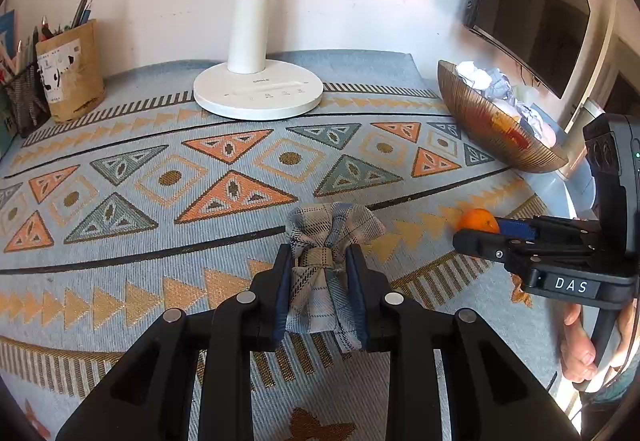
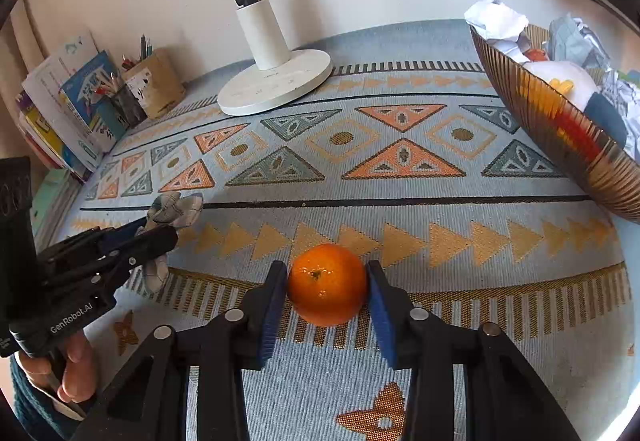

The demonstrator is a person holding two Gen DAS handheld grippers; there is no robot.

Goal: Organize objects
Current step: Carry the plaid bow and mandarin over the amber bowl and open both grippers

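My left gripper point(image 1: 320, 265) is shut on a plaid fabric bow point(image 1: 328, 233), its blue pads pressing the bow's sides just above the patterned tablecloth. The bow also shows in the right wrist view point(image 2: 176, 207), held by the left gripper point(image 2: 160, 233). My right gripper point(image 2: 328, 281) is shut on an orange point(image 2: 326, 283) that rests on the cloth; both blue pads touch its sides. In the left wrist view the orange point(image 1: 478, 220) sits at the tip of the right gripper point(image 1: 476, 231) at the right.
A ribbed amber bowl point(image 2: 592, 165) holding crumpled paper and other items stands at the right, also in the left wrist view point(image 1: 480, 125). A white lamp base point(image 1: 258, 93) stands at the back centre. Pencil holders point(image 1: 72, 77) and books point(image 2: 68, 109) are at the back left.
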